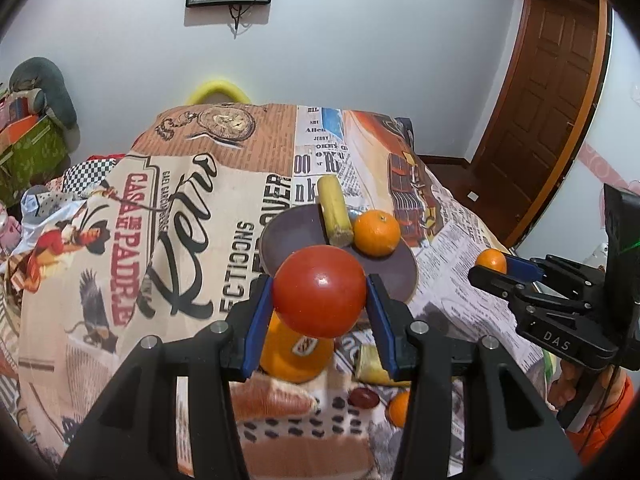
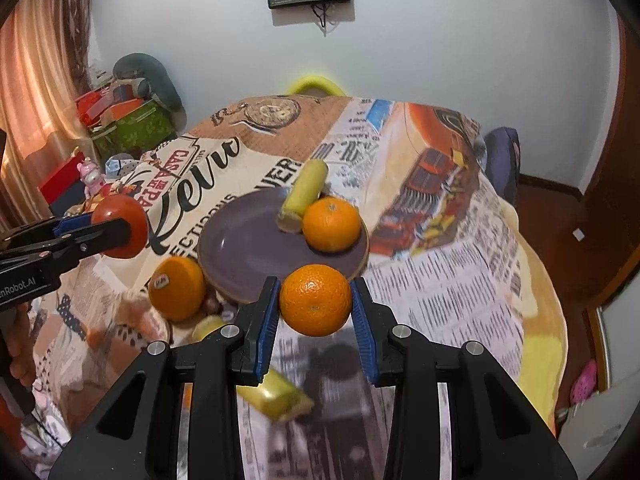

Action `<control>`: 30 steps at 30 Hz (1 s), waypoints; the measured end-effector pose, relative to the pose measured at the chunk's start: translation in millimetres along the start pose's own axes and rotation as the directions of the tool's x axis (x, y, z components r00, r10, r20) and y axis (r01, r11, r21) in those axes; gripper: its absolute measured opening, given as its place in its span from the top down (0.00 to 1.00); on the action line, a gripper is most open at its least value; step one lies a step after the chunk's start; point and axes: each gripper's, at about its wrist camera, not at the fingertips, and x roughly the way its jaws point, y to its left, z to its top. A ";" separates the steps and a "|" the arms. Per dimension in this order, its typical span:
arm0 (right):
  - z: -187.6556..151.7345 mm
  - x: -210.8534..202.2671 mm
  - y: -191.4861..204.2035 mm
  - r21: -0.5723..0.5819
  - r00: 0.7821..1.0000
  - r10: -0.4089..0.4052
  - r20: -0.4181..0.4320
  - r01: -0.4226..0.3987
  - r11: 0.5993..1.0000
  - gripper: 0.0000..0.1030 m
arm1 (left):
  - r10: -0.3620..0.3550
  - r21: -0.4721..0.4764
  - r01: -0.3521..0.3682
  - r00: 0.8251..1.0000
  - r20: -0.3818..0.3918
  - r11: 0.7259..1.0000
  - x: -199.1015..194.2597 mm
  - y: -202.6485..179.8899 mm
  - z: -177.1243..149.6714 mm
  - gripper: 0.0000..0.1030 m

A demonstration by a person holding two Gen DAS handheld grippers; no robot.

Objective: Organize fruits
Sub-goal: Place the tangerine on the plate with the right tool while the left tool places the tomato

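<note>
A purple plate (image 1: 296, 236) (image 2: 248, 248) lies on the printed cloth and holds a banana piece (image 1: 335, 212) (image 2: 304, 194) and an orange (image 1: 377, 233) (image 2: 331, 224). My left gripper (image 1: 320, 300) (image 2: 116, 226) is shut on a red tomato (image 1: 320, 292) (image 2: 122, 226), held above the cloth near the plate's front edge. My right gripper (image 2: 315, 308) (image 1: 490, 266) is shut on a small orange (image 2: 315, 300) (image 1: 493, 261), held in the air just in front of the plate's right side.
On the cloth near the plate lie a big stickered orange (image 1: 296, 354) (image 2: 178, 288), a banana piece (image 1: 370, 364) (image 2: 276, 396), a dark red fruit (image 1: 363, 398) and another orange (image 1: 400, 408). The table drops off at the right towards a wooden door (image 1: 548, 100).
</note>
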 end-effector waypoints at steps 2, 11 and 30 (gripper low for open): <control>5.0 4.5 1.1 -0.008 1.000 0.005 0.004 -0.005 1.000 0.69 | -0.001 0.006 0.001 1.000 0.001 1.000 6.5 0.3 5.8 0.55; 24.4 33.3 0.8 -0.035 1.000 0.008 0.003 -0.008 0.999 0.69 | 0.001 0.029 -0.001 1.000 0.001 1.000 41.2 3.8 32.2 0.55; 25.5 104.3 15.7 -0.078 0.993 0.062 -0.097 -0.069 0.995 0.69 | 0.003 0.054 0.004 0.991 -0.135 0.999 118.0 18.9 34.9 0.55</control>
